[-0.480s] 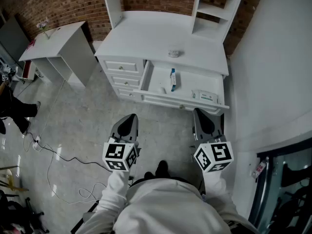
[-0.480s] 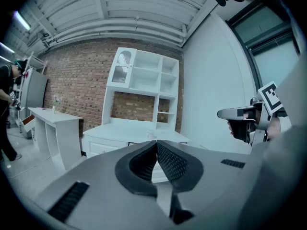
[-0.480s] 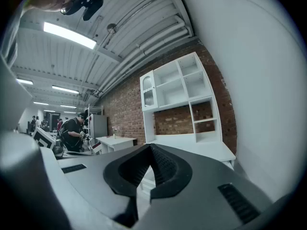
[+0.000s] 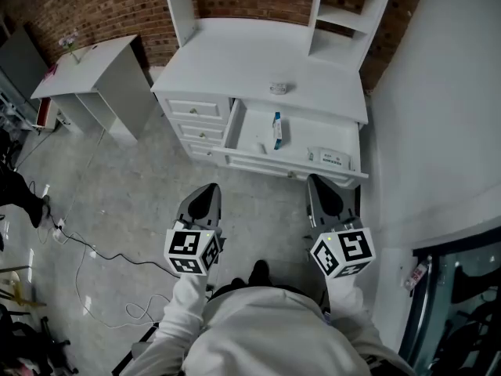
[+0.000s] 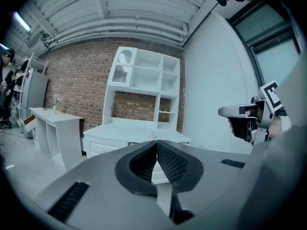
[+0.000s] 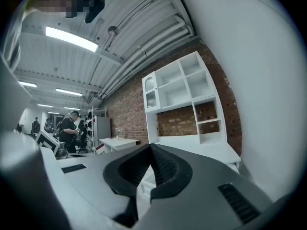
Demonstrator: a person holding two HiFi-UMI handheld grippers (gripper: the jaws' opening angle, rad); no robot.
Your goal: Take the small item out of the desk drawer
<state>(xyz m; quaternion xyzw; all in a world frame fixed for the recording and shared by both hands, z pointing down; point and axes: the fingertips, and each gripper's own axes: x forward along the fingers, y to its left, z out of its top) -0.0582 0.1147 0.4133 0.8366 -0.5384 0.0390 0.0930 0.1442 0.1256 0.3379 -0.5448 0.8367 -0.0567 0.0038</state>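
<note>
Both grippers empty: left gripper (image 4: 210,188) jaws pressed together, ribbed black pads (image 5: 169,159) meeting at the tip. Right gripper (image 4: 318,180) same, pads closed, nothing between. Two marker cubes (image 4: 192,251), one per gripper. White smooth desk (image 4: 235,61) with open-shelf hutch (image 4: 348,6), against a red brick wall (image 4: 102,6). One wide drawer (image 4: 243,116) stands open, with three small knobbed drawers (image 4: 196,106) closed to its left. In the open drawer are one slim blue-and-white tube (image 4: 277,129) mid-tray and one flat packet (image 4: 329,158) at the right end, print too small to read. One small round object (image 4: 279,88) on the desktop, unidentifiable. Drawer front partly cut off by the right gripper. One white side table (image 4: 94,65) at left; thin cable (image 4: 94,253) on the glossy floor.
</note>
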